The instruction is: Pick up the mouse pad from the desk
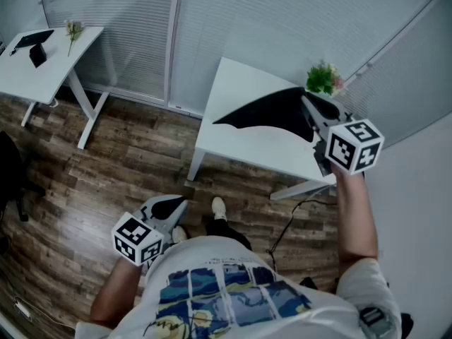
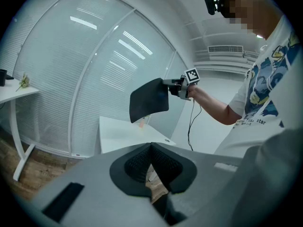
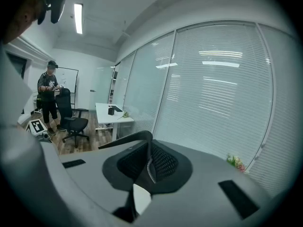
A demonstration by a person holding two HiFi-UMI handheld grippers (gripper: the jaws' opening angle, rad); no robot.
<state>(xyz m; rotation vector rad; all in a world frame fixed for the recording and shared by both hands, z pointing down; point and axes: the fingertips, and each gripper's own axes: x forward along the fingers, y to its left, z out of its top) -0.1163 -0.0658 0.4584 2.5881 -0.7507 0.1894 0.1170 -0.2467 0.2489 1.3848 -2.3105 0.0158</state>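
Right hand-held gripper (image 1: 308,109) pinching mouse pad (image 1: 272,111) by edge, jaws pressing on it. Pad sticking out ahead of gripper tips, hanging in air above white worktop (image 1: 236,147), not touching it. Plant (image 1: 323,78) sitting just beyond gripper. Left hand-held gripper (image 1: 171,205) hanging low beside person's torso, jaws pressed together, gripping nothing.

cool light, fisheye bend

a ceiling lamp (image 3: 78,18) gives cool, even light, and bright bars of glare lie on the window blinds (image 2: 94,70). the mouse pad (image 2: 149,100) shows only as a dark shape against them. both gripper views bend strongly and go black at the corners.
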